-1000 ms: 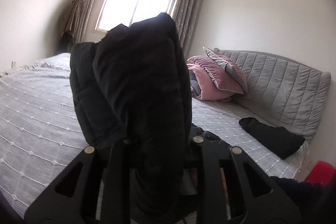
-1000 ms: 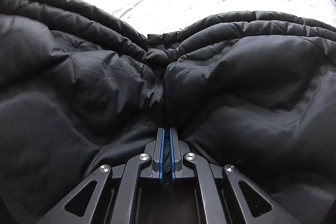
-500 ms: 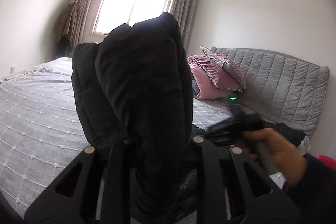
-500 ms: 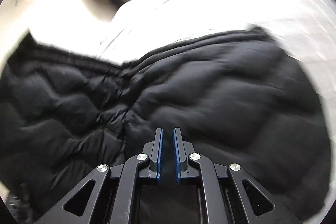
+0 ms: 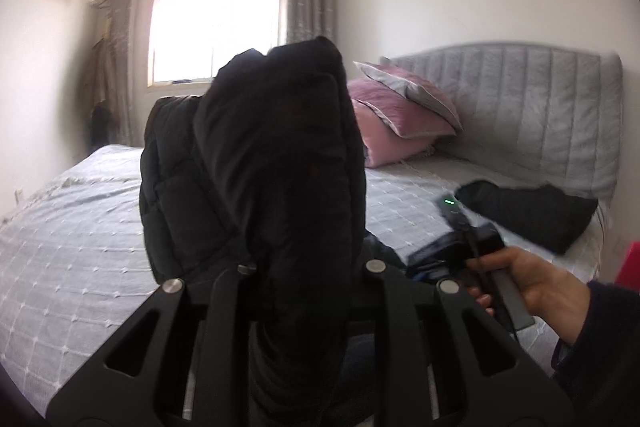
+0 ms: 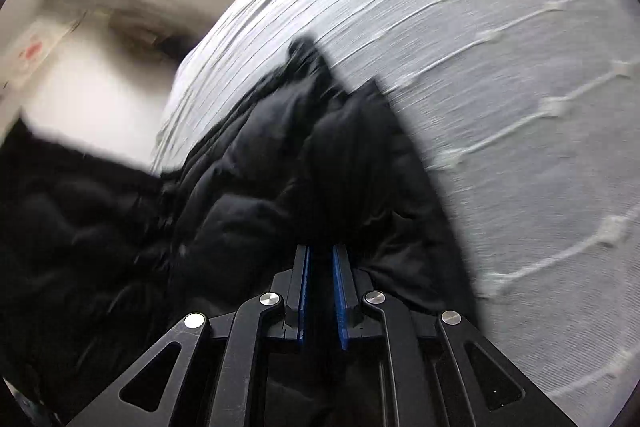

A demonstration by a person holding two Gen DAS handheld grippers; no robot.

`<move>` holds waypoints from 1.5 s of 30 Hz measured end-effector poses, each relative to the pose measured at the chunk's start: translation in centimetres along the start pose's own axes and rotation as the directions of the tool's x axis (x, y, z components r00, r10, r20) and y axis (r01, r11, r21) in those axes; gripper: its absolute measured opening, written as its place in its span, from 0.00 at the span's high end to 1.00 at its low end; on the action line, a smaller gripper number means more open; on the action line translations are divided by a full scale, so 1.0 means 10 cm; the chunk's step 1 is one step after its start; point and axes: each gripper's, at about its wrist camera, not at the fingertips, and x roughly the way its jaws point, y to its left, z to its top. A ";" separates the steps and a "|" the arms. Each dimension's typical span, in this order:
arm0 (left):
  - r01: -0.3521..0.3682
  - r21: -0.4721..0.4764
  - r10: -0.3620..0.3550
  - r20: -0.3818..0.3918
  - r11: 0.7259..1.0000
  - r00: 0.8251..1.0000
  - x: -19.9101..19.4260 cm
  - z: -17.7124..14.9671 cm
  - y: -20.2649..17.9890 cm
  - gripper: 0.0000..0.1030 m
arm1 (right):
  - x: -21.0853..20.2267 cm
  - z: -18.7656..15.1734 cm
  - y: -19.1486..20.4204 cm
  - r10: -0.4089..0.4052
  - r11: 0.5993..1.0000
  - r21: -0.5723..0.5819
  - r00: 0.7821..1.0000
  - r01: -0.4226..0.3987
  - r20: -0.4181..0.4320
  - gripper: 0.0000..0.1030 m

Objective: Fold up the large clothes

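Note:
A black quilted puffer jacket (image 5: 256, 179) bulges up between the fingers of my left gripper (image 5: 304, 267), which is shut on it and holds it above the bed. The fabric hides the fingertips. My right gripper (image 5: 464, 251) shows at the right of the left wrist view, held in a hand. In the right wrist view the right gripper (image 6: 320, 259) has its blue pads slightly apart and nothing between them. The jacket (image 6: 248, 195) lies just past them on the grey bedspread (image 6: 500, 87). That view is blurred.
The bed (image 5: 72, 235) has a grey padded headboard (image 5: 540, 115) and pink pillows (image 5: 396, 119) at the far end. Another dark garment (image 5: 532, 203) lies near the headboard. A window (image 5: 216, 27) with curtains is behind. A red object (image 5: 628, 263) sits at the right edge.
My right gripper has let go of the jacket, its pads have parted, and it has pulled back to the right. My left gripper still holds the jacket and has turned towards the window.

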 end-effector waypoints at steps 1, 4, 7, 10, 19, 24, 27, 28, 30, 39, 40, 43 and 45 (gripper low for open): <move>0.007 0.023 -0.007 -0.009 1.000 1.000 0.04 -0.01 -0.09 0.79 | 0.03 0.00 0.02 0.005 1.000 -0.016 1.000 -0.005 -0.003 0.88; 0.035 0.084 -0.031 -0.048 0.996 0.998 0.22 -0.05 -0.33 0.79 | 0.16 0.00 0.09 0.027 0.998 -0.060 1.000 -0.028 -0.016 0.88; 0.063 0.119 -0.051 -0.096 0.991 0.994 0.43 -0.11 -0.53 0.79 | 0.18 0.04 0.06 0.042 0.998 -0.055 0.998 -0.044 -0.040 0.89; 0.109 0.157 -0.088 -0.140 0.981 0.986 0.62 -0.22 -0.77 0.78 | -0.12 0.17 -0.12 0.012 0.998 0.067 1.000 -0.013 0.027 0.88; 0.244 0.204 -0.188 -0.261 0.948 0.947 0.73 -0.52 -1.17 0.40 | -0.95 0.03 -0.73 -0.143 0.956 0.281 0.968 0.081 0.207 0.25; 0.335 -0.027 -0.333 -0.224 0.942 0.916 0.34 -0.42 -0.92 0.26 | -1.29 0.04 -0.52 -0.101 0.971 0.237 0.945 0.025 0.310 0.25; 0.261 -0.096 -0.277 -0.251 0.961 0.928 0.27 -0.43 -0.78 0.26 | -1.43 -0.04 -0.08 -0.045 0.998 0.045 0.945 0.032 0.325 0.25; 0.215 -0.117 -0.239 -0.251 0.969 0.938 0.24 -0.43 -0.70 0.26 | -1.42 -0.08 0.10 -0.037 0.999 -0.023 0.944 0.047 0.327 0.25; 0.130 -0.146 -0.164 -0.253 0.981 0.953 0.20 -0.43 -0.57 0.26 | -1.40 -0.21 0.46 -0.038 0.978 -0.184 0.948 0.100 0.316 0.25; -0.147 -0.327 0.017 -0.370 0.934 0.929 0.31 -0.61 0.29 0.26 | -0.70 -0.55 1.11 -0.220 0.824 -0.472 0.945 0.312 0.241 0.43; -0.155 -0.332 0.019 -0.379 0.931 0.925 0.34 -0.63 0.33 0.26 | -0.66 -0.54 1.09 -0.223 0.824 -0.476 0.948 0.308 0.227 0.62; -0.165 -0.355 0.010 -0.400 0.920 0.916 0.38 -0.69 0.41 0.26 | -0.70 -0.54 1.10 -0.227 0.818 -0.483 0.947 0.313 0.229 0.84; -0.167 -0.363 0.001 -0.415 0.917 0.910 0.43 -0.71 0.46 0.26 | -0.79 -0.55 1.13 -0.210 0.824 -0.478 0.948 0.303 0.239 0.87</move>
